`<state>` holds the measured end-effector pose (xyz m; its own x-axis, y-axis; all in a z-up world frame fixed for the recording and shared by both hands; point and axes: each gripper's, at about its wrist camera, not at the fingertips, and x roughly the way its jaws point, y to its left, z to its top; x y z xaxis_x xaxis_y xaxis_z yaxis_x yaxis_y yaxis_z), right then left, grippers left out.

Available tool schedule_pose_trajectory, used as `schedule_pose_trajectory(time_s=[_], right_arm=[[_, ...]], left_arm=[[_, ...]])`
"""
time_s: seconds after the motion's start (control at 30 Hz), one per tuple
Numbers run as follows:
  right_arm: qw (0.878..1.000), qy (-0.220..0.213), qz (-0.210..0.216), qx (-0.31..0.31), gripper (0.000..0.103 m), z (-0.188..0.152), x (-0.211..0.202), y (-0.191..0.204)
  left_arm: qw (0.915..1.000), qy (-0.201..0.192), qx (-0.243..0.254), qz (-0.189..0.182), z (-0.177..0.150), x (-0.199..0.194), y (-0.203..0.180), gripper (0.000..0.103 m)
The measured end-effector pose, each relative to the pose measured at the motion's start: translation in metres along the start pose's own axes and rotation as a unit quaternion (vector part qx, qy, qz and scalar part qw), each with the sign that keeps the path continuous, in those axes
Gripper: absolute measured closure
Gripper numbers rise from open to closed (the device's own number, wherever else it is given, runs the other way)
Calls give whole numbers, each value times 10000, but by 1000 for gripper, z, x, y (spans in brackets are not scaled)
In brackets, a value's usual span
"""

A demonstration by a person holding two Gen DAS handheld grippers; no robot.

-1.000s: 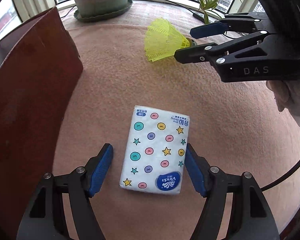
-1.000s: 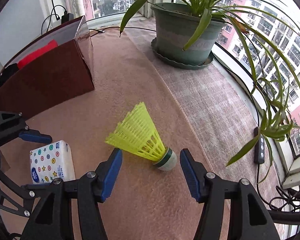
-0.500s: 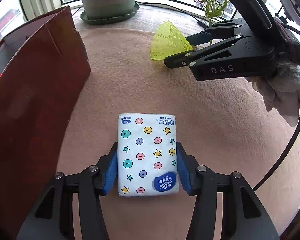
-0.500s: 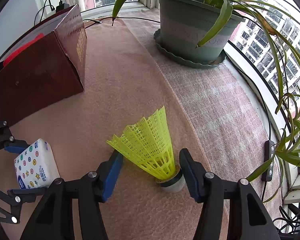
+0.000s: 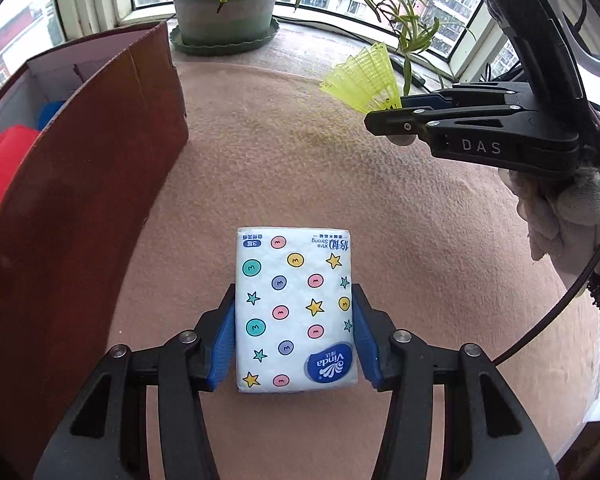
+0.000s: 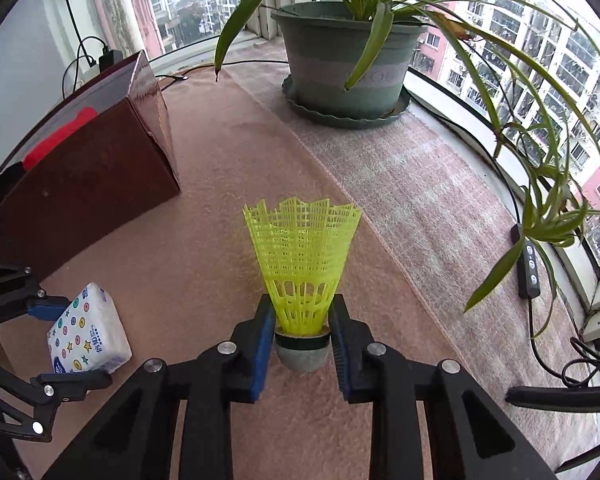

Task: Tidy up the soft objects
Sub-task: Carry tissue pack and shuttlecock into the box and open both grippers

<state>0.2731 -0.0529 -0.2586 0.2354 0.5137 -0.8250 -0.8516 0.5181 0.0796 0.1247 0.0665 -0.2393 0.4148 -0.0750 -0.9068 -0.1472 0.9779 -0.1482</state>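
My left gripper (image 5: 294, 320) is shut on a white tissue pack (image 5: 294, 308) with coloured dots and stars, held above the pink cloth. The pack also shows in the right wrist view (image 6: 88, 330). My right gripper (image 6: 302, 334) is shut on a yellow plastic shuttlecock (image 6: 302, 264), gripping its grey cork base, skirt pointing away. The shuttlecock (image 5: 362, 78) shows at the upper right of the left wrist view. A brown cardboard box (image 5: 80, 184) stands to the left, open at the top, with a red soft item (image 5: 0, 176) and something blue inside.
A green potted plant (image 6: 346, 60) on a saucer stands at the far edge by the window. Long leaves hang over the right side. A black cable with a switch (image 6: 528, 260) runs along the window sill. The box also shows in the right wrist view (image 6: 88, 176).
Both grippers have closed: the left on the tissue pack, the right on the shuttlecock. Both objects have been lifted off the cloth, and the shuttlecock now stands upright in the jaws.
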Motion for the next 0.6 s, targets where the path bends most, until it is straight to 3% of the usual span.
schedule_pose_trajectory(time_s=[0.4,0.6], right_arm=[[9974,-713,70,45,79,10,-77,34],[9940,-1036,298,-198,79,36,-104,71]], left_arm=[[9978,-596,44,-270,-12,-80,-1,53],[9945,-1031,-173,-18,-18,-131,31,53]])
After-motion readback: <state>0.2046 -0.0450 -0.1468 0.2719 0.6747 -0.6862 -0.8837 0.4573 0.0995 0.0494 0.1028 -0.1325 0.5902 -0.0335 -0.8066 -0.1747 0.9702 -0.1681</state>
